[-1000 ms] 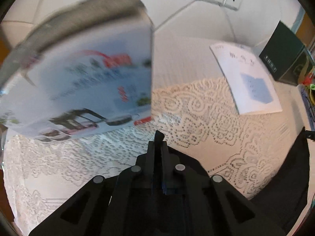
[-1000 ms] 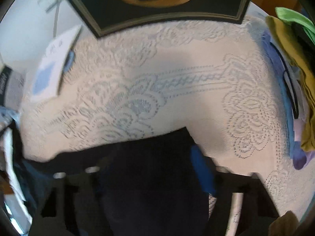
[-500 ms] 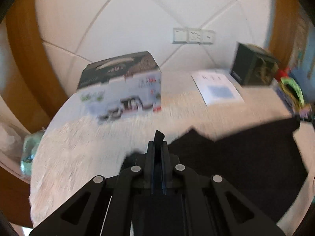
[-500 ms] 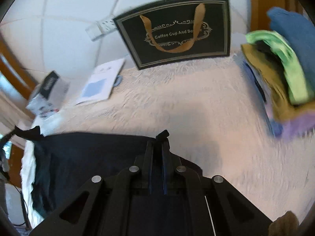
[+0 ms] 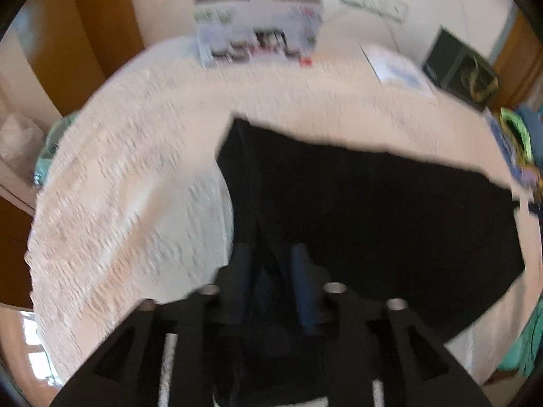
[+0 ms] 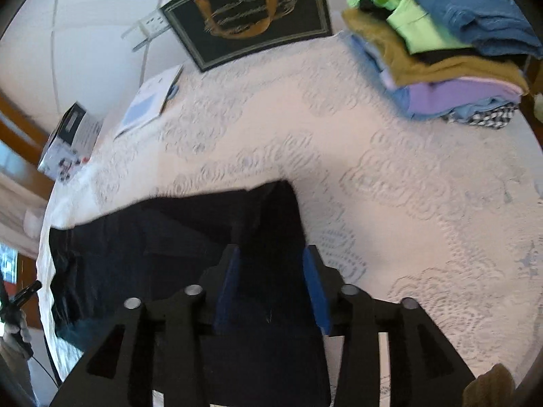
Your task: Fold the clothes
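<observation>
I see white tiled wall behind a table under a cream lace tablecloth (image 6: pixel 390 176), its raised floral pattern sharp in my right view and smeared by blur in my left.

In my left view, the printed box (image 5: pixel 258 39) sits at top centre against the wall, a paper sheet (image 5: pixel 395 66) and the dark gift bag (image 5: pixel 461 68) to its right. The dark garment (image 5: pixel 373 210) spreads flat from centre to the right edge, its upper corner pointing toward the box. My left gripper (image 5: pixel 271 264) at lower centre has just been opening; its 2 fingers stand partly apart with dark cloth between them, and blur hides whether the pads press it. Bare lace fills the left half.

In my right view, the garment (image 6: pixel 169 237) lies lower left, hanging over the table's left edge. My right gripper (image 6: pixel 271 271) has also just been opening: blue pads apart, cloth between, not pinched. Open lace runs right, up to the stack of folded clothes (image 6: pixel 441 51) at upper right.
</observation>
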